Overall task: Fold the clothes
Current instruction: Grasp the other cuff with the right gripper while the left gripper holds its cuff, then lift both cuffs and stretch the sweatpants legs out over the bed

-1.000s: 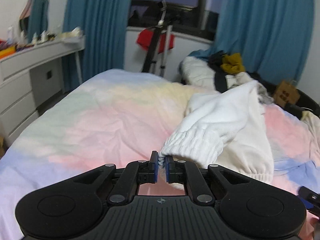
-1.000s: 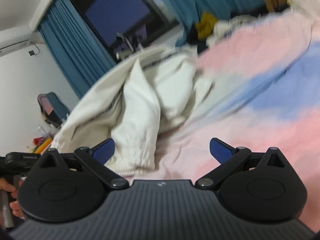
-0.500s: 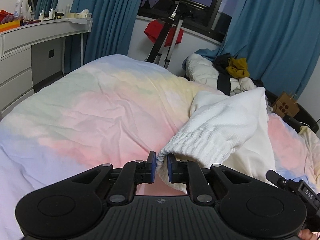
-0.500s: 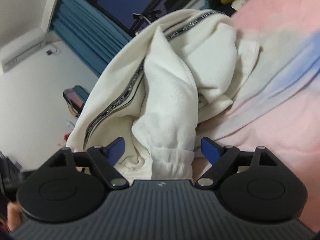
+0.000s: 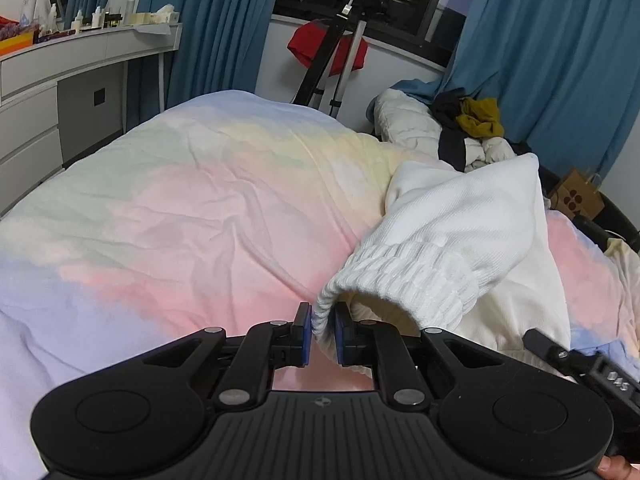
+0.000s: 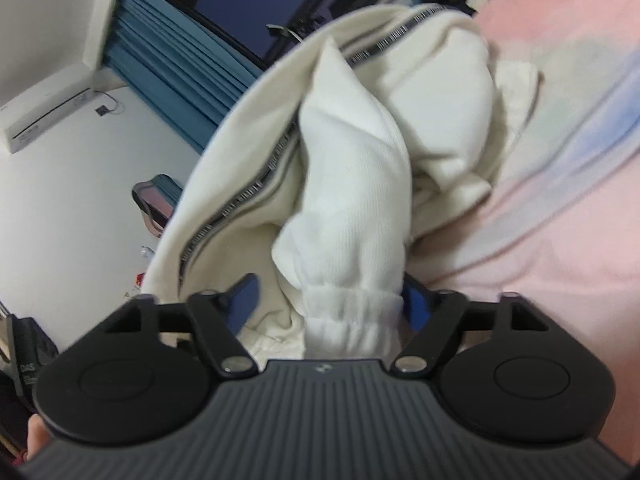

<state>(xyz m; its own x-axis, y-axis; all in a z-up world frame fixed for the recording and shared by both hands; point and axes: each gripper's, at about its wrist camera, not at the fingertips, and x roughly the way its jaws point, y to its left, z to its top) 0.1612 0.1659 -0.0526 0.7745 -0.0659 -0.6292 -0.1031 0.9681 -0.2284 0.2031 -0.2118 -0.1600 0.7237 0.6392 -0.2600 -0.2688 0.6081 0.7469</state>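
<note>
A cream zip-up sweatshirt (image 5: 460, 220) lies bunched on the pastel bed cover (image 5: 180, 208). My left gripper (image 5: 320, 332) is shut on the edge of one ribbed cuff (image 5: 400, 280) and holds that sleeve just above the bed. In the right wrist view the sweatshirt (image 6: 360, 168) rises in a heap, and its zip (image 6: 240, 200) runs up the left side. The other sleeve's cuff (image 6: 352, 316) sits between the jaws of my right gripper (image 6: 332, 304), which are closing. The right pad touches the cuff. The left pad still stands clear of it.
A white dresser (image 5: 60, 80) with bottles stands on the left. A tripod (image 5: 332, 52) and blue curtains (image 5: 540, 60) are beyond the bed's far end. More clothes (image 5: 460, 128) are piled at the far right beside a paper bag (image 5: 576, 196).
My right gripper has moved in over the sweatshirt until a sleeve cuff lies between its jaws, and the jaws have narrowed. My left gripper has moved a little, still holding its cuff.
</note>
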